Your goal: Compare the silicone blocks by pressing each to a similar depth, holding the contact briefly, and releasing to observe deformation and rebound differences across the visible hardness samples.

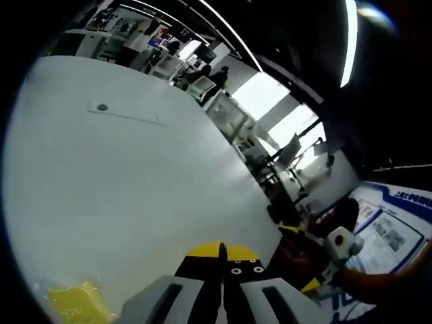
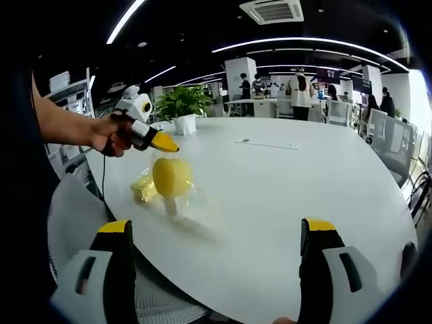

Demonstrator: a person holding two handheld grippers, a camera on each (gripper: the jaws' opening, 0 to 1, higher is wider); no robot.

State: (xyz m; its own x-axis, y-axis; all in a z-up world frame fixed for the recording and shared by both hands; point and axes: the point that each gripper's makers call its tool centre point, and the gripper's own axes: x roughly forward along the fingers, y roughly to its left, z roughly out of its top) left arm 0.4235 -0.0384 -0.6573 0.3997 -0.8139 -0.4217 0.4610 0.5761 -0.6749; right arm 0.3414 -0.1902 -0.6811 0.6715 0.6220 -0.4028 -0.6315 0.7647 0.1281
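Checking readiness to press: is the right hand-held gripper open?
Yes, the right hand-held gripper has its jaws spread wide apart, with the white table showing between them.

Big white round surface (image 2: 283, 202) under my view. Potted plant (image 2: 181, 106) at its far edge. People (image 2: 299, 91) stand among desks behind; ceiling vent (image 2: 273, 10) and strip lights overhead.

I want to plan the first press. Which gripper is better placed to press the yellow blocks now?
Probably the left gripper: it is shut and hangs near the yellow blocks. The right gripper is wide open and further back over the white table.
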